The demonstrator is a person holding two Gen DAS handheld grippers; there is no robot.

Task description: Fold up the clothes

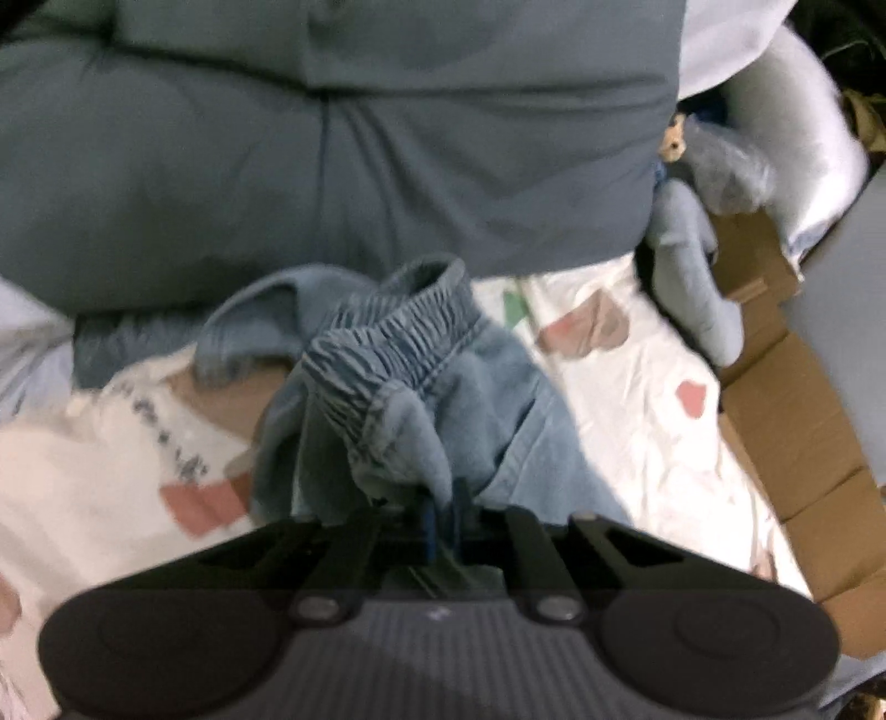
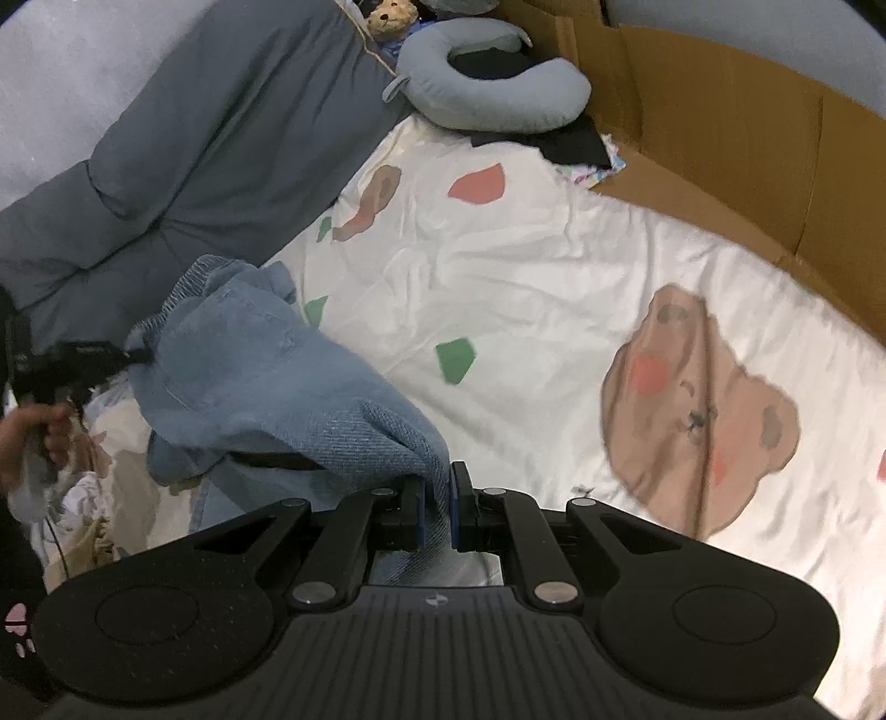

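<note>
Left gripper point(image 1: 443, 501): jaws clamped on the jeans point(image 2: 266, 376) just below the elastic waistband point(image 1: 387, 338)
Right gripper point(image 2: 437, 498): jaws clamped on a thick denim fold, likely the other end
Jeans: bunched, hanging between both grippers over the white sheet point(image 2: 526, 288), long axis gripper to gripper
Reach: neither hand nearer

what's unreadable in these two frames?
- Left wrist view: blurred; the left claw pinches the denim garment, whose bunched folds hide its shape.
- Right wrist view: the right claw body hides the garment's lower end.
- Right wrist view: teddy bear cut by the top edge.
</note>
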